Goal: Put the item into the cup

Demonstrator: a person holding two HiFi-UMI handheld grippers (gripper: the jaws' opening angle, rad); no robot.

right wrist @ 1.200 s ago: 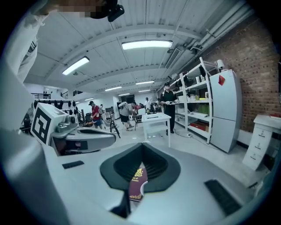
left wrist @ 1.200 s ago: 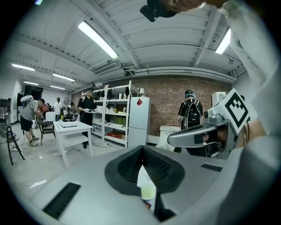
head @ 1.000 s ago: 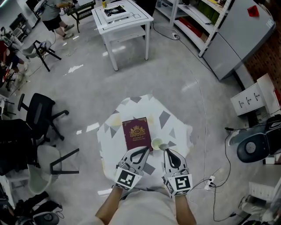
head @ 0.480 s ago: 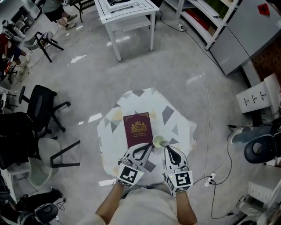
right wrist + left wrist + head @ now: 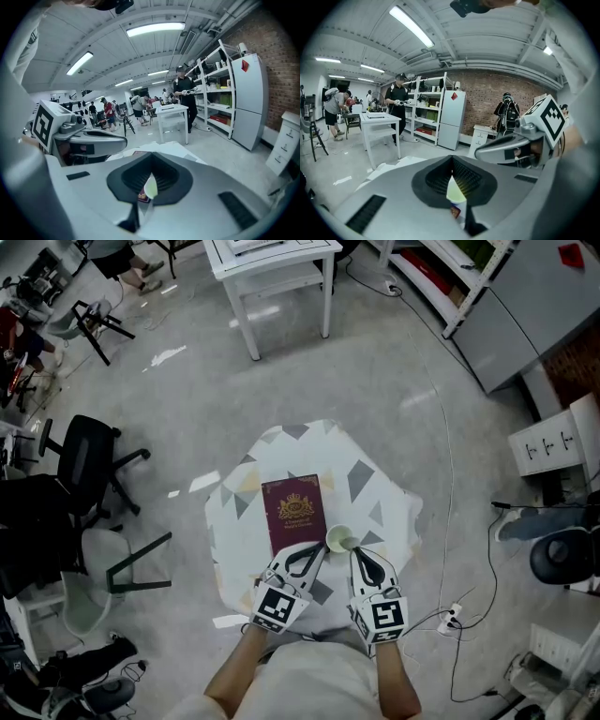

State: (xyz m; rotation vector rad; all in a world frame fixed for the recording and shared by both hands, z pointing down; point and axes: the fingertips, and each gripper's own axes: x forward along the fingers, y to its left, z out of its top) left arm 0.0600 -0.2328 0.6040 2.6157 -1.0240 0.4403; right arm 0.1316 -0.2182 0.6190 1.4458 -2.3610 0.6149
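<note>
We saw the cloth-covered table point(image 5: 272, 451) bearing the cup, and against the picture from half a second before it sat slightly higher in the head view, which was our own head shifting, since nothing on it had moved. The burgundy booklet point(image 5: 294, 512) lay flat just left of the cup and reaching away beyond it, exactly where it had been. The left gripper point(image 5: 317, 551) rested on the near left side of the cup, its tips over the booklet's near edge, clenched tip to tip, and its own view showed only a sliver of the cup and the booklet past the jaws. The right gripper point(image 5: 355, 555) lay on the near right side of the cup, also clenched, tips close to the rim; neither had moved noticeably. We could not tell whether either pinched anything small. The pale cup point(image 5: 338, 540) stood upright, touching or almost touching the booklet's near right corner.
</note>
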